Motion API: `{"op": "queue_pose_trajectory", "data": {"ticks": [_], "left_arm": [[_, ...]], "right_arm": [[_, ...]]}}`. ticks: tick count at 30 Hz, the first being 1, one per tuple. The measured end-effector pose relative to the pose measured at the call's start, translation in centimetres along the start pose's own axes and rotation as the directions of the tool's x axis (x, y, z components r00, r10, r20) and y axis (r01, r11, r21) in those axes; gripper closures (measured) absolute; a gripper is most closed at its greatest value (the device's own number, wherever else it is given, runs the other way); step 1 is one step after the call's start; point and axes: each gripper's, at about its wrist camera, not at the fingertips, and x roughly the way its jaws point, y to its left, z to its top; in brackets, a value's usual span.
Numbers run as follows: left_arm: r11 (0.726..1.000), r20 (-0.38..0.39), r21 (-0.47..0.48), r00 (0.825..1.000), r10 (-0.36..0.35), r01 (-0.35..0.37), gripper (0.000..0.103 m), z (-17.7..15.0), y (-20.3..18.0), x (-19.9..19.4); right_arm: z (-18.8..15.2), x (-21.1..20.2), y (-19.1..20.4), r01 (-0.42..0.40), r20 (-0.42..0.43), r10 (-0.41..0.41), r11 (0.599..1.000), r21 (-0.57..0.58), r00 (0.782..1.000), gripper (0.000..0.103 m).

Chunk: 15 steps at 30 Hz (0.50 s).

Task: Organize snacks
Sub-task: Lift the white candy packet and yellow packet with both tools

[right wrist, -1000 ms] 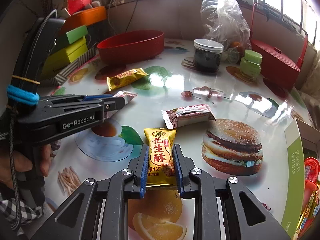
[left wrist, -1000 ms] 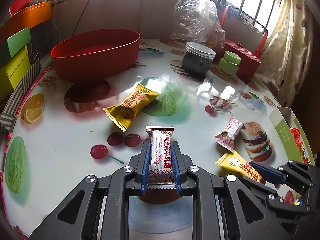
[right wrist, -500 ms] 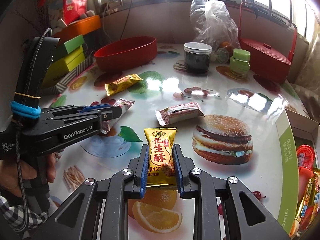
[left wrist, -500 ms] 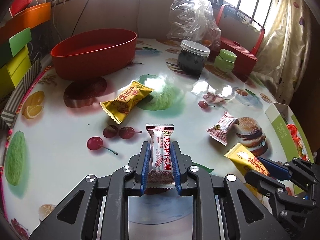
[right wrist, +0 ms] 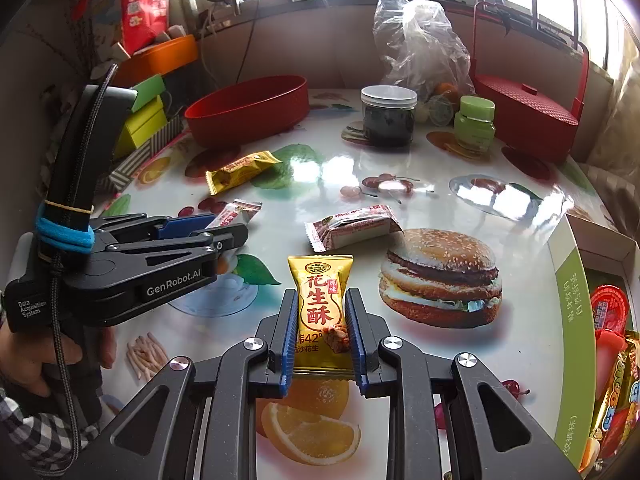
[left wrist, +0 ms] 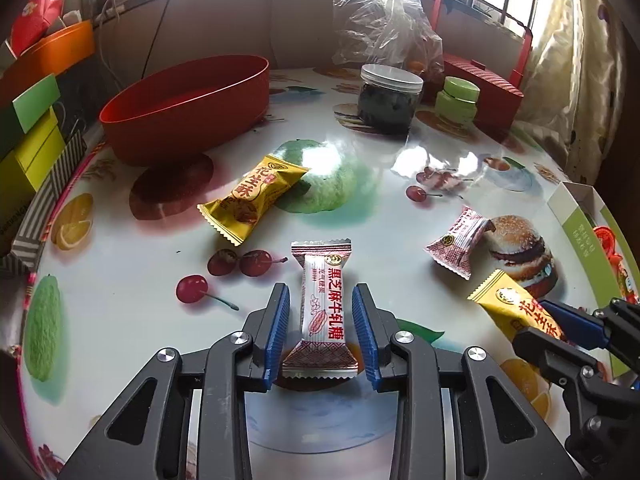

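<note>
My left gripper [left wrist: 320,300] stands open around a white-and-maroon nougat bar [left wrist: 322,312]; there are gaps between its blue pads and the wrapper, and the bar appears to rest on the table. My right gripper [right wrist: 322,308] is shut on a yellow peanut-candy pack [right wrist: 320,316]; the same pack shows in the left wrist view [left wrist: 516,312]. A second yellow pack [left wrist: 252,196] and a maroon-patterned pack [left wrist: 458,240] lie loose on the table. The red oval tub [left wrist: 184,108] stands at the back left.
A dark jar with a clear lid [left wrist: 390,100], a green jar [left wrist: 456,102], a plastic bag [left wrist: 384,24] and a red basket [right wrist: 528,112] stand at the back. A green-edged cardboard box [right wrist: 572,312] with snacks sits at the right edge. Coloured boxes [left wrist: 28,136] are stacked left.
My left gripper's jaws have opened off the nougat bar, which was clamped before. Both grippers have drawn back slightly. The right gripper keeps its yellow pack.
</note>
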Motion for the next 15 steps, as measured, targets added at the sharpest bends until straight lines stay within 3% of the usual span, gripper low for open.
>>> {"op": "queue_pose_trajectory", "data": {"ticks": [2, 15], "left_arm": [[1.000, 0.003, -0.006, 1.000, -0.012, 0.012, 0.081, 0.0, 0.1, -0.1], [0.999, 0.039, 0.007, 0.999, -0.034, 0.034, 0.082, -0.1, -0.6, -1.6]], "right_arm": [[0.0, 0.0, 0.0, 0.000, 0.001, 0.000, 1.000, -0.001, 1.000, 0.081], [-0.2, -0.8, -0.1, 0.006, 0.020, -0.007, 1.000, 0.013, 1.000, 0.081]]}}
